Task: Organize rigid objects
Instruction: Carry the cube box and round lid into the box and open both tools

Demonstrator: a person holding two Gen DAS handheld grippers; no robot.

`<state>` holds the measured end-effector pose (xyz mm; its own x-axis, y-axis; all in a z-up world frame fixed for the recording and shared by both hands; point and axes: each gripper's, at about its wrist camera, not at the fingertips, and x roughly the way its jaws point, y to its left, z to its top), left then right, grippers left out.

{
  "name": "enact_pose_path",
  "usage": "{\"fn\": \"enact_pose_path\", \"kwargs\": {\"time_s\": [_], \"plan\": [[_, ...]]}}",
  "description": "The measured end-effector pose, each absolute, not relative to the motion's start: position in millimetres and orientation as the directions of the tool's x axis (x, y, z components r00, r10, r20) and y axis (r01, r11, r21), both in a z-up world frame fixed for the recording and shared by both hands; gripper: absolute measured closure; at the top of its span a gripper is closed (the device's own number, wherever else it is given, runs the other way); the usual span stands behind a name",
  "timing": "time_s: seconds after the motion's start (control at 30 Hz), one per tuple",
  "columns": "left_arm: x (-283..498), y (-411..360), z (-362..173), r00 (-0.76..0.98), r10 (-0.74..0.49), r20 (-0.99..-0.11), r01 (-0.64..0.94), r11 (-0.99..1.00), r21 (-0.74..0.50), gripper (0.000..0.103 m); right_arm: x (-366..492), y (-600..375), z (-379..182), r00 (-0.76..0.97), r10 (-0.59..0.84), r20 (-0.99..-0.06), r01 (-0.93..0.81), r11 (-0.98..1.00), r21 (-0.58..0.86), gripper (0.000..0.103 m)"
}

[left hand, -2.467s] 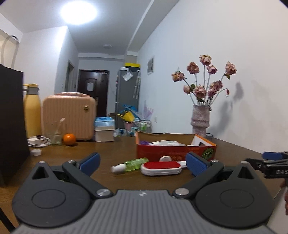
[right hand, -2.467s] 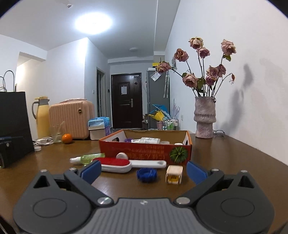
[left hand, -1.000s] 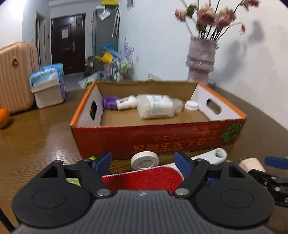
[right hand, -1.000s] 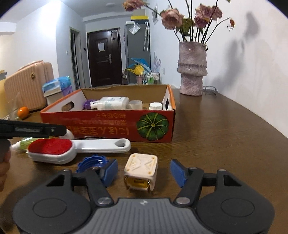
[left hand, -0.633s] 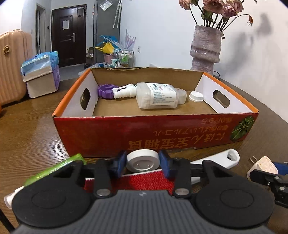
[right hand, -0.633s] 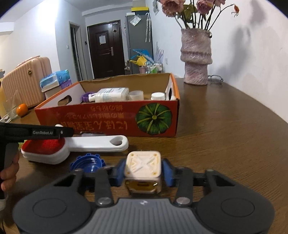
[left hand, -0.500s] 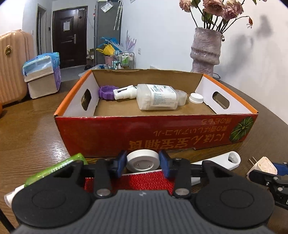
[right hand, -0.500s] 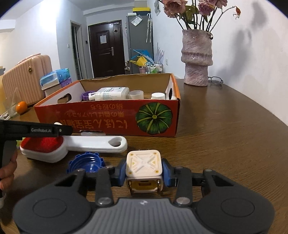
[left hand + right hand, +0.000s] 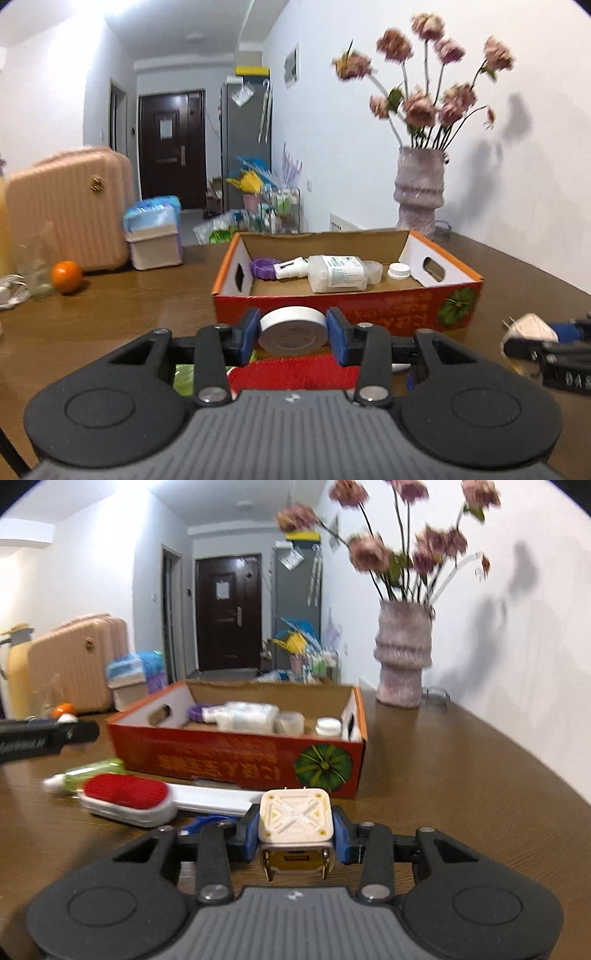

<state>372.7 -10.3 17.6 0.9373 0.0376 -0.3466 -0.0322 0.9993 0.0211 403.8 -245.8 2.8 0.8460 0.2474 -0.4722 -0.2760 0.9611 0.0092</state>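
Left wrist view: the left gripper (image 9: pixel 293 334) clamps a white round disc (image 9: pixel 293 329) at six o'clock of the orange box (image 9: pixel 347 308), and in the right wrist view the right gripper (image 9: pixel 295 836) pinches a cream cube charger (image 9: pixel 294 819), box (image 9: pixel 236 762) at eleven o'clock.

The left gripper (image 9: pixel 293 334) clamps a white round disc (image 9: pixel 293 333) between its blue pads, in front of the red cardboard box (image 9: pixel 369 308). Inside the box lie a white bottle (image 9: pixel 334 273), a purple cap (image 9: pixel 263 267) and a small white lid (image 9: pixel 398 271). A red brush (image 9: pixel 295 373) lies under the gripper on the wooden table (image 9: pixel 129 314).
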Motion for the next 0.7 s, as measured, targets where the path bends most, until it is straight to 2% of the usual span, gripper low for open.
{"fn": "enact_pose_path", "kwargs": {"time_s": [0.3, 0.7], "plan": [[269, 4, 47, 0.962, 0.058, -0.267, -0.076, 0.996, -0.056, 0.063, 315, -231, 28, 0.851, 0.312, -0.423, -0.342, 0.940, 0.007, 0.065], [178, -1, 48, 0.971, 0.001, -0.241, -0.026, 0.995, -0.100, 0.063, 226, -233, 26, 0.859, 0.304, -0.412, -0.330, 0.944, 0.010, 0.065]]}}
